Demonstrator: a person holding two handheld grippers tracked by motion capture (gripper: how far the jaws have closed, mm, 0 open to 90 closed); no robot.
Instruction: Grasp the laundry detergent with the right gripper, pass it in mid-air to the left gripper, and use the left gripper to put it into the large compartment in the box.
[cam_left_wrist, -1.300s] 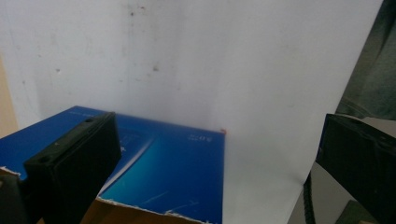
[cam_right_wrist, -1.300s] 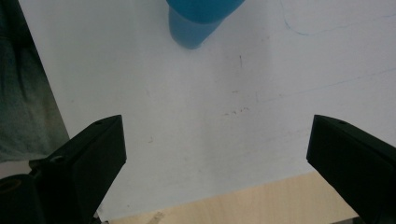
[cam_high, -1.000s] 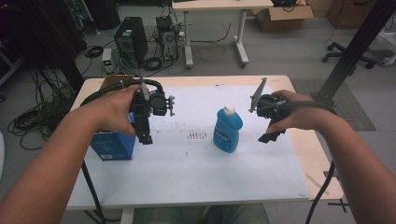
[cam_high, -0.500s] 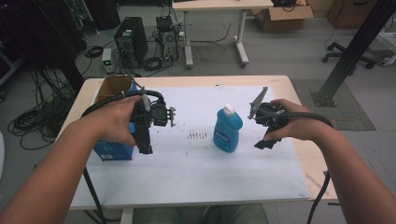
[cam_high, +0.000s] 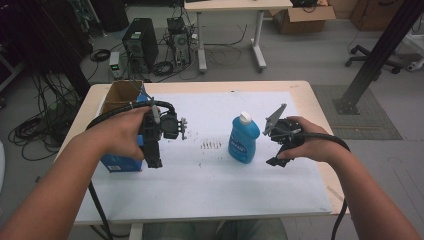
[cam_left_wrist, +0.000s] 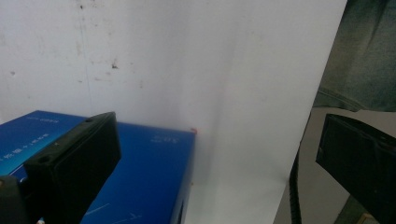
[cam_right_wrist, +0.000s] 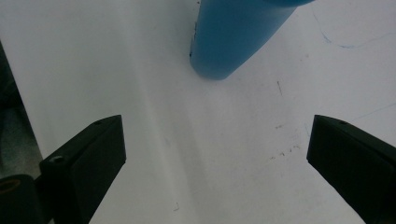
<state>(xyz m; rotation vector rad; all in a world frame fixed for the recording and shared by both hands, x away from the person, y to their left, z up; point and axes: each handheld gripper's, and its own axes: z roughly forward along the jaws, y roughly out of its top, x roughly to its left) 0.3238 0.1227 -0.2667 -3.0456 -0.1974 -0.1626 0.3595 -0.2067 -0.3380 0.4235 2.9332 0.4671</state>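
Note:
A blue bottle (cam_high: 244, 140) with a white cap stands upright on the white sheet (cam_high: 210, 190), right of centre. An open cardboard box with blue sides (cam_high: 116, 162) sits at the table's left. My left gripper (cam_high: 154, 161) hangs just right of the box, jaws pointing down and toward the person. In the left gripper view it (cam_left_wrist: 217, 158) is open, with the blue box (cam_left_wrist: 140, 177) under one jaw. My right gripper (cam_high: 276, 161) hovers just right of the bottle. It (cam_right_wrist: 217, 158) is open, with the bottle's base (cam_right_wrist: 229, 46) ahead and nothing between the jaws.
The wooden table (cam_high: 320, 120) ends close to the right hand. Small dark marks (cam_high: 210, 146) dot the sheet's middle. Behind the table the floor holds computer cases (cam_high: 139, 45), cables and a second desk (cam_high: 230, 20). A black post (cam_high: 380, 55) rises at the right.
Both hands have drifted a little toward the person. The right gripper has come slightly closer to the bottle. Bottle and box have not moved.

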